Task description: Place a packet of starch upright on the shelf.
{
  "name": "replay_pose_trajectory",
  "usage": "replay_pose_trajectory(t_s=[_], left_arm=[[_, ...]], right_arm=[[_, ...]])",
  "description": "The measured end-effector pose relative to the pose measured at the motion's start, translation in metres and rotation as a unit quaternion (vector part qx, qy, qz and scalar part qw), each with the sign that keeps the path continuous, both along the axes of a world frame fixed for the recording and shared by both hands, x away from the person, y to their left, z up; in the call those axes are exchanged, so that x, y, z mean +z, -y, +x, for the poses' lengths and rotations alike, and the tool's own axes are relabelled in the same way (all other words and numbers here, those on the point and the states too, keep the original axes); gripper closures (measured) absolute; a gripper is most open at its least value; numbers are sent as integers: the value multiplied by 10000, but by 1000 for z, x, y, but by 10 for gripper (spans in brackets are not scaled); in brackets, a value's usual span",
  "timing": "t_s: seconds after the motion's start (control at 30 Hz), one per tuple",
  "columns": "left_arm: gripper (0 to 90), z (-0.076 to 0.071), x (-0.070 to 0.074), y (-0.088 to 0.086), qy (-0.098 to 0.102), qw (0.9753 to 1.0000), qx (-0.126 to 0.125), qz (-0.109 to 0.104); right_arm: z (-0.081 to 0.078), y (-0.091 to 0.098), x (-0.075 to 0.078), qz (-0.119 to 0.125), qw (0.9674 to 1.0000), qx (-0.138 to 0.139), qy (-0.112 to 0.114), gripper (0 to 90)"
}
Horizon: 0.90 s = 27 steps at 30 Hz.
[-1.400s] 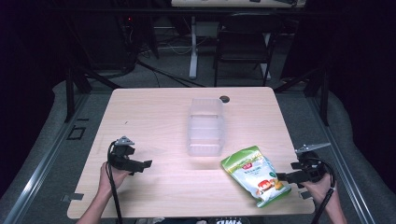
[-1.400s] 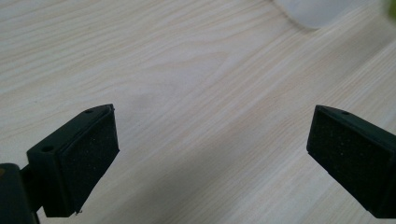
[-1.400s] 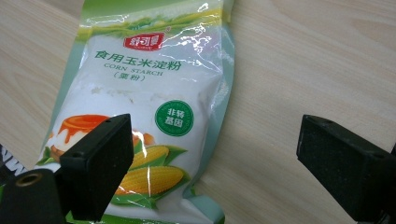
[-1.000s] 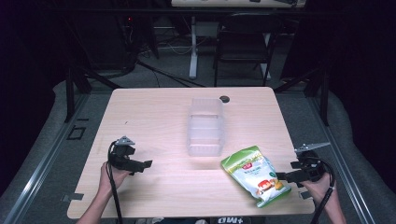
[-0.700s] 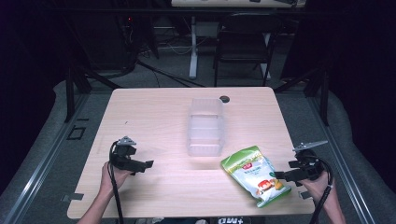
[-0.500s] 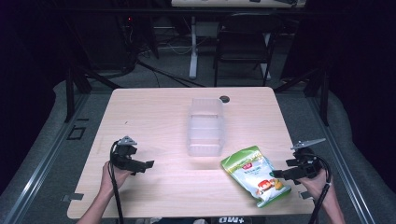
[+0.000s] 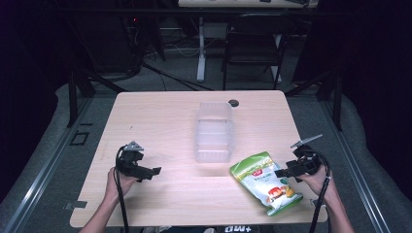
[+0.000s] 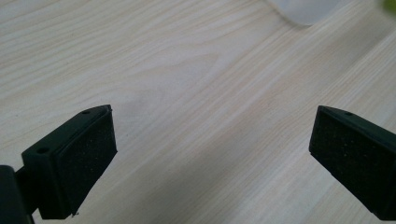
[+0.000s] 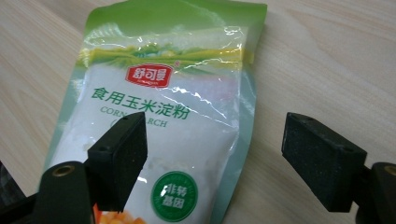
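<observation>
A green and white bag of corn starch [image 7: 265, 180] lies flat on the wooden table [image 7: 165, 121] at the front right. My right gripper [image 7: 281, 173] hovers at the bag's right edge, jaws apart and just closing somewhat, pads clear of the bag. In the right gripper view the bag [image 9: 159, 121] lies under and between the fingertips [image 9: 119, 154], nothing pinched. My left gripper [image 7: 154, 172] rests at the front left, open over bare wood. Its pads [image 8: 84, 154] stand wide with nothing between them.
A clear plastic lidded box [image 7: 214, 131] stands in the middle of the table, its corner [image 8: 308, 9] at the top of the left gripper view. A small dark round thing [image 7: 233, 103] lies beyond it near the far edge. A chair [image 7: 252, 43] stands behind the table.
My right gripper has slid left toward the bag, its jaws now over the bag's right edge. The left gripper has stayed where it was.
</observation>
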<state>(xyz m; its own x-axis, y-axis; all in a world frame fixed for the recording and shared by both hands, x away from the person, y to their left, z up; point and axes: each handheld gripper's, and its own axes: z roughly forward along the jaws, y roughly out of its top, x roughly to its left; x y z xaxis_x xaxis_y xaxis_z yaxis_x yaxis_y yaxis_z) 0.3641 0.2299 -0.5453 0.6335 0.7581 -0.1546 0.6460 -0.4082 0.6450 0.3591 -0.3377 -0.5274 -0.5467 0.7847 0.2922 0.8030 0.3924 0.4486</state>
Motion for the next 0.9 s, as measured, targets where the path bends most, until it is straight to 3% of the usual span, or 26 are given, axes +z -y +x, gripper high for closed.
replay_pose_trajectory(t_s=[0.3,0.43,0.5,0.53,0.6,0.63,0.7,0.73,0.9], left_arm=[[10,2,-3,2,-34,10000,2,41],[11,2,-3,3,-30,10000,-41,59],[11,3,-2,4,3,10000,-41,80],[12,3,-2,3,-12,10000,-62,68],[12,3,-3,3,5,10000,-38,69],[12,4,-3,2,-24,10000,-53,59],[13,3,-4,2,-30,10000,-13,53],[13,3,-4,2,-27,10000,-8,46],[16,3,-1,2,29,10000,-3,60]], right_arm=[[11,-1,-8,8,9999,-98,-129,310],[15,-3,-11,-88,9997,14,-211,316],[16,-5,-14,-2,9998,-65,-212,321],[18,-5,-14,-135,9995,90,-276,323],[20,-7,-15,-173,9994,115,-284,340],[19,-10,-18,-34,9997,-1,-249,347],[22,-10,-17,-203,9991,177,-340,376],[21,-14,-21,-26,9997,-29,-257,383],[28,-16,-22,-223,9992,71,-325,428]])
